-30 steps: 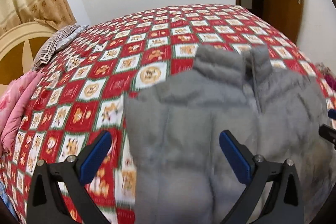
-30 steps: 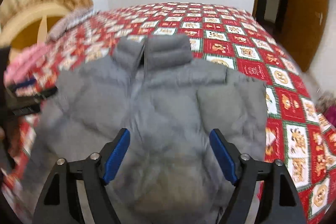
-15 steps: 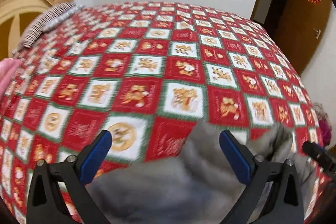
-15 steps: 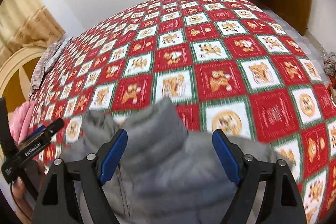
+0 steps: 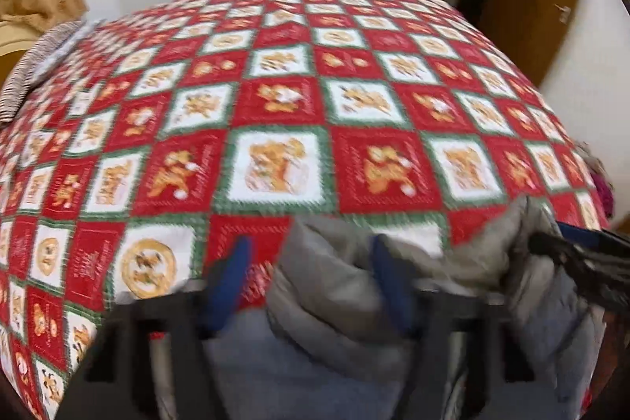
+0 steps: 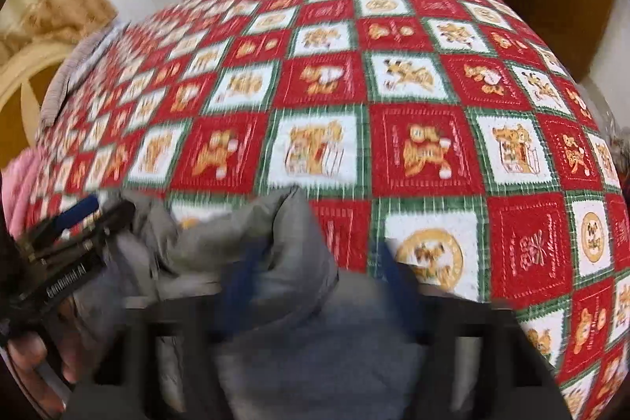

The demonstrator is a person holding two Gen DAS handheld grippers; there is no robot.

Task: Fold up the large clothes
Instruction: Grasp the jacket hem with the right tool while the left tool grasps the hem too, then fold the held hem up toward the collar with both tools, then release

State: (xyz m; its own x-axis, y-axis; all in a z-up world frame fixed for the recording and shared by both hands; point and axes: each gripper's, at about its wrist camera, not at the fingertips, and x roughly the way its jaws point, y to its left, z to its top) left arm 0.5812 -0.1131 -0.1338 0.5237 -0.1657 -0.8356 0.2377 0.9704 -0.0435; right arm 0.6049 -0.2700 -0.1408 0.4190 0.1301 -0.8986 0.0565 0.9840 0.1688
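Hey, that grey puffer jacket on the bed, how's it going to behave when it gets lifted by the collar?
The grey puffer jacket will probably sag and drape: its collar already bunches into soft folds between the left gripper fingers. The puffy quilting suggests it is light for its bulk and springy, so folds may puff back open. Its smooth-looking shell could slip on the patterned bedspread.

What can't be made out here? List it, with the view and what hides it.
- Left wrist view: left gripper smeared by motion blur; pad contact with the grey jacket unclear.
- Right wrist view: right gripper equally blurred.
- Both views: the jacket's body and sleeves, cut off by the bottom edge and the gripper frames.
- Bedspread motifs: blurred.
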